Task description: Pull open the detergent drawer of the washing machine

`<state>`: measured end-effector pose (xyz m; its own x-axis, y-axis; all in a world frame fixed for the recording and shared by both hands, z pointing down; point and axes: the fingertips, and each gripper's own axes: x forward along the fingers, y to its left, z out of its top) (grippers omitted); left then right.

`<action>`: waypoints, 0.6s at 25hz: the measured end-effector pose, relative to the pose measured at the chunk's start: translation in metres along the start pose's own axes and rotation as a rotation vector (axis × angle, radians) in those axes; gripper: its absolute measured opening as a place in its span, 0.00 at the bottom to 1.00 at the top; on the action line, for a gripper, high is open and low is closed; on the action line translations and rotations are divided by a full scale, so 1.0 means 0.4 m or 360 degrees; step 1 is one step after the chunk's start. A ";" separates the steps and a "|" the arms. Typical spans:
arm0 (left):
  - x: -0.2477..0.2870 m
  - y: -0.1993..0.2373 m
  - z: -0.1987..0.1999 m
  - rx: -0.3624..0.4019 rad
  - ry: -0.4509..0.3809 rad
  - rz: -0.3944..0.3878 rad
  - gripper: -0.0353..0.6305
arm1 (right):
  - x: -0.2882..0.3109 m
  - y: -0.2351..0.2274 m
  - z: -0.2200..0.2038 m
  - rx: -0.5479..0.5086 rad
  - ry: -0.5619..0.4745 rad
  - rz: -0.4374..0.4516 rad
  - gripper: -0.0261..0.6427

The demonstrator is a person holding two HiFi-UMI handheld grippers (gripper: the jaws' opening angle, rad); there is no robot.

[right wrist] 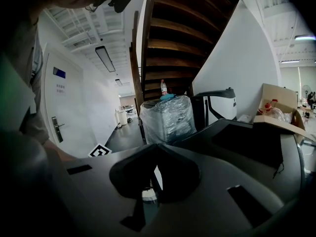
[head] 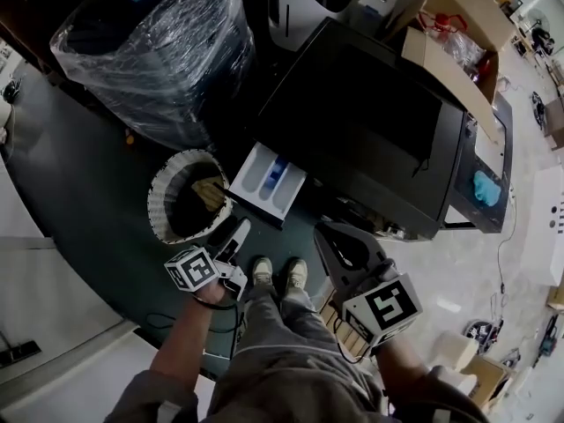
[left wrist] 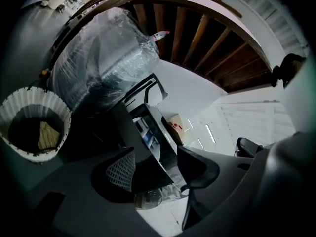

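Observation:
The black washing machine [head: 370, 122] stands ahead of me, seen from above. Its white detergent drawer [head: 269, 181], with a blue insert, sticks out of the front at the left; it also shows small in the left gripper view [left wrist: 147, 135]. My left gripper [head: 236, 233] hovers just short of the drawer's front, apart from it; its jaws [left wrist: 158, 168] stand apart with nothing between them. My right gripper [head: 326, 234] hangs near the machine's front, right of the drawer, its jaws [right wrist: 157, 157] together and empty. The machine's top [right wrist: 247, 142] fills the right of that view.
A white ribbed laundry basket [head: 167, 192] holding a cloth sits left of the drawer. A large plastic-wrapped stack [head: 159, 42] stands behind it. An open cardboard box [head: 458, 33] rests beyond the machine. My feet [head: 278, 273] are between the grippers. Stairs rise overhead.

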<state>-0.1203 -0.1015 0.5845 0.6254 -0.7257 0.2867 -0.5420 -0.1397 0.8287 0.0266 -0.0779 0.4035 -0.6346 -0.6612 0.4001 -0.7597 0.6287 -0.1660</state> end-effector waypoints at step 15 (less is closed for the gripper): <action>-0.028 -0.355 0.169 0.0954 -0.0030 -0.0073 0.15 | -0.119 -0.063 0.176 -0.0078 -0.0198 -0.0126 0.08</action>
<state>-0.0884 -0.1190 0.4310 0.6486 -0.7210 0.2440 -0.7402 -0.5227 0.4230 0.0661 -0.0912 0.3251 -0.5878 -0.7534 0.2947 -0.8023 0.5896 -0.0930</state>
